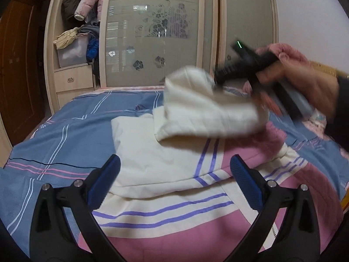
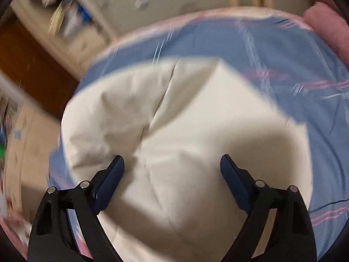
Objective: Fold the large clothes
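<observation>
A cream garment (image 1: 152, 152) with purple stripes and pink panels lies on the bed, its sleeve folded across.

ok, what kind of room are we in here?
Almost certainly a home bedroom: a bed with a blue striped cover, a wardrobe with frosted floral sliding doors, and coats hanging in its open section. A cream garment lies on the bed.
</observation>
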`<state>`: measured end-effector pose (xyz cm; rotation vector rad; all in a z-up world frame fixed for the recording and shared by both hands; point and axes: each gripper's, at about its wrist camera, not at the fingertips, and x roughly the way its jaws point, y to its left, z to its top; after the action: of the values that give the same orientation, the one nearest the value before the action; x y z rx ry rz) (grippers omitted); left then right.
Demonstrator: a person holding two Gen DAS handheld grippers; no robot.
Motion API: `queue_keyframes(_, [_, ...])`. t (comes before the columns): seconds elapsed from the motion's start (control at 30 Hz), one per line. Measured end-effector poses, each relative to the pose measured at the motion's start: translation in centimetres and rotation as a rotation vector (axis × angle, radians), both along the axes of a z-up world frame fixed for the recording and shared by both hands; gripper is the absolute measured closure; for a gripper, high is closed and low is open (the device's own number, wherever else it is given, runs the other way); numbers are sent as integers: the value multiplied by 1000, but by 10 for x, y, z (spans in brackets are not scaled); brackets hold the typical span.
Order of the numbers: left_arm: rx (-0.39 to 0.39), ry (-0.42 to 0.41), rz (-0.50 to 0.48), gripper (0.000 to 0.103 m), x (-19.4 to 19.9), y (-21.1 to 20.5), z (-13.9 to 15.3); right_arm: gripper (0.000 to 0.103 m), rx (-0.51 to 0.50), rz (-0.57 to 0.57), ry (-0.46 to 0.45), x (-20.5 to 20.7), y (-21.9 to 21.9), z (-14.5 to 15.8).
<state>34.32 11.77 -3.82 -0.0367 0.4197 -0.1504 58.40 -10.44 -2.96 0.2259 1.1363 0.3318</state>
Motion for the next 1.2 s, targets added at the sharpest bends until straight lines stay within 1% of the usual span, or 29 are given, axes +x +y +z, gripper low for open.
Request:
queue_keyframes(0.03, [-12,-2,4,2,1,4,0,13,-29,31,-5,-16,2,-11])
queue_keyframes(0.07, [-27,-2,10,2,2,9,1,13,-75,52,-20,-41,2,-29])
queue_keyframes(0.17, [-72,-6,27,2,4,18,5,12,-125,65,-61,-85,-3,-68])
queue_keyframes(0.23, [-104,-10,36,2,11,21,11,12,-129,57,-145,-104,-7,-83])
queue_keyframes(0.27, [-116,-5,34,2,17,22,16,12,-110,49,-185,-112,-11,-89])
queue_keyframes(0.3, [-120,6,33,2,25,21,21,12,-94,39,-201,-115,-13,-90])
queue_keyframes(0.33, [-116,16,33,2,35,18,27,12,-86,32,-213,-117,-14,-91])
queue_keyframes(0.37, [-95,20,33,2,53,11,38,12,-84,26,-228,-119,-14,-93])
queue_keyframes(0.43, [-64,9,31,2,82,-4,56,10,-92,23,-260,-125,-12,-97])
queue_keyframes(0.47, [-53,15,23,2,106,-16,68,10,-91,23,-274,-128,-12,-98])
queue_keyframes(0.53, [-33,57,-3,2,145,-37,78,10,-70,21,-295,-135,-14,-101])
queue_keyframes(0.57, [-10,93,-8,2,172,-53,78,10,-57,20,-303,-137,-14,-103])
queue_keyframes(0.63, [24,142,-8,2,208,-73,69,10,-47,19,-316,-147,-15,-103])
queue_keyframes(0.67, [41,200,-14,2,229,-85,54,10,-50,20,-316,-145,-14,-102])
queue_keyframes(0.73, [104,316,29,2,257,-97,11,10,-40,23,-323,-142,-17,-101])
queue_keyframes(0.77, [123,343,38,2,261,-99,-6,10,-34,24,-325,-142,-18,-99])
queue_keyframes(0.8, [125,368,44,2,263,-97,-24,10,-27,26,-335,-145,-20,-97])
queue_keyframes(0.83, [98,404,40,2,262,-92,-46,10,-26,34,-348,-150,-21,-95])
queue_keyframes(0.87, [91,399,42,2,258,-90,-58,10,-21,48,-365,-160,-25,-94])
queue_keyframes(0.93, [120,361,37,2,247,-90,-76,10,-24,44,-394,-169,-29,-81])
queue_keyframes(0.97, [107,344,38,2,242,-87,-82,10,-21,17,-406,-172,-34,-73])
queue_keyframes(1.0, [97,334,42,2,239,-87,-84,10,9,-29,-434,-175,-44,-59])
queue_keyframes(1.03, [96,328,44,2,239,-87,-85,10,34,-73,-468,-176,-54,-43])
queue_keyframes(1.07, [104,326,46,2,239,-88,-85,10,34,-103,-495,-174,-59,-32])
queue_keyframes(1.13, [113,321,47,2,239,-91,-86,3,20,-140,-551,-157,-64,-5])
queue_keyframes(1.2, [110,315,46,2,237,-91,-85,2,-5,-138,-535,-126,-56,8])
